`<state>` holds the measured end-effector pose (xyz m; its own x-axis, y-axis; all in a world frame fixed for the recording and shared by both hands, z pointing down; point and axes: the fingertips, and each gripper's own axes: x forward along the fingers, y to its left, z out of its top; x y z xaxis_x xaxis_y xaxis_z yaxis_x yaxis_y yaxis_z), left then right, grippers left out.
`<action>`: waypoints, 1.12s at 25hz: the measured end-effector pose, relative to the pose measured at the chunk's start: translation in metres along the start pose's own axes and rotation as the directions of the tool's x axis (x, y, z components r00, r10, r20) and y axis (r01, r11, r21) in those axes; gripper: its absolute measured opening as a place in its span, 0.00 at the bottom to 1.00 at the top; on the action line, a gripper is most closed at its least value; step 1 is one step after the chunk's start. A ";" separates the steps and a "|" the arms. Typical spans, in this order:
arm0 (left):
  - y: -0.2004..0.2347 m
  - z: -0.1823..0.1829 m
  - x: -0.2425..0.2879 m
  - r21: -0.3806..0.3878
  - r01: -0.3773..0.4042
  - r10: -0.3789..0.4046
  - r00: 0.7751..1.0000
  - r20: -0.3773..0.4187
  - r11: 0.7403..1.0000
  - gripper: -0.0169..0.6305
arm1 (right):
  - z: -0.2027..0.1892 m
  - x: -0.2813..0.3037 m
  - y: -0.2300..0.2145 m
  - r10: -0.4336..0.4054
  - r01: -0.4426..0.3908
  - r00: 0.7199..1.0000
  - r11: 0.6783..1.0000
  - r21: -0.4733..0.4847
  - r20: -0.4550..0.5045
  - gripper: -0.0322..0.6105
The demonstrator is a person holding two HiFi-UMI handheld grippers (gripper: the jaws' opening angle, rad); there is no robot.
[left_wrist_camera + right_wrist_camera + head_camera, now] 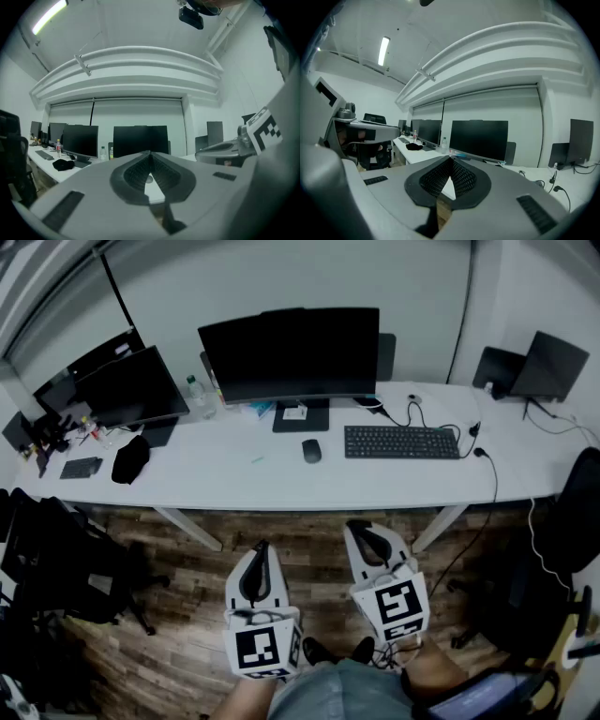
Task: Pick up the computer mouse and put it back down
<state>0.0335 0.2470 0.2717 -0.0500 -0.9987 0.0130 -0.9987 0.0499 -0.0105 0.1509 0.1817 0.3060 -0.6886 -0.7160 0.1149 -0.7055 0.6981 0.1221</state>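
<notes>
Mouse [311,451]: dark, oval, beside black keyboard [401,442].

Left gripper [260,549]: low in head view, about 6 o'clock, pointing toward 12, held level. Jaws together, tips touching, nothing between.
Right gripper [359,529]: just beside it, about 5 o'clock, nose leaning toward 11, slightly ahead of left. Jaws together, empty.
Grippers apart, not touching.
</notes>
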 end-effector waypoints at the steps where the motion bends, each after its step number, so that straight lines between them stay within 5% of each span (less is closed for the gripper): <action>1: 0.000 0.000 0.000 0.000 0.001 -0.001 1.000 0.000 1.000 0.03 | 0.000 0.001 0.000 0.000 0.000 1.000 1.000 -0.001 0.000 0.07; 7: 0.007 0.002 0.002 0.002 0.005 -0.005 1.000 0.002 1.000 0.03 | 0.007 0.004 0.000 -0.021 0.021 0.999 1.000 0.016 0.033 0.08; 9: 0.011 0.003 0.002 0.001 0.008 -0.008 1.000 0.010 1.000 0.03 | 0.006 0.008 0.003 -0.012 0.011 1.000 1.000 0.021 0.020 0.34; 10: 0.013 0.004 0.001 0.002 0.010 -0.010 1.000 0.015 1.000 0.03 | 0.006 0.009 0.005 -0.010 0.010 1.000 1.000 0.018 0.017 0.35; 20: 0.048 0.003 0.002 0.020 0.043 -0.044 0.998 0.038 0.999 0.03 | 0.012 0.023 0.023 -0.082 0.082 0.996 0.997 0.005 0.033 0.37; 28: 0.057 -0.021 0.013 -0.008 0.068 -0.068 0.997 -0.018 0.998 0.03 | -0.003 0.033 0.024 -0.098 0.098 0.995 0.995 0.017 -0.009 0.37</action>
<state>-0.0245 0.2368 0.2919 0.0182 -0.9993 0.0320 -0.9998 -0.0183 -0.0012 0.1113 0.1750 0.3160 -0.6145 -0.7811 0.1108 -0.7726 0.6242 0.1158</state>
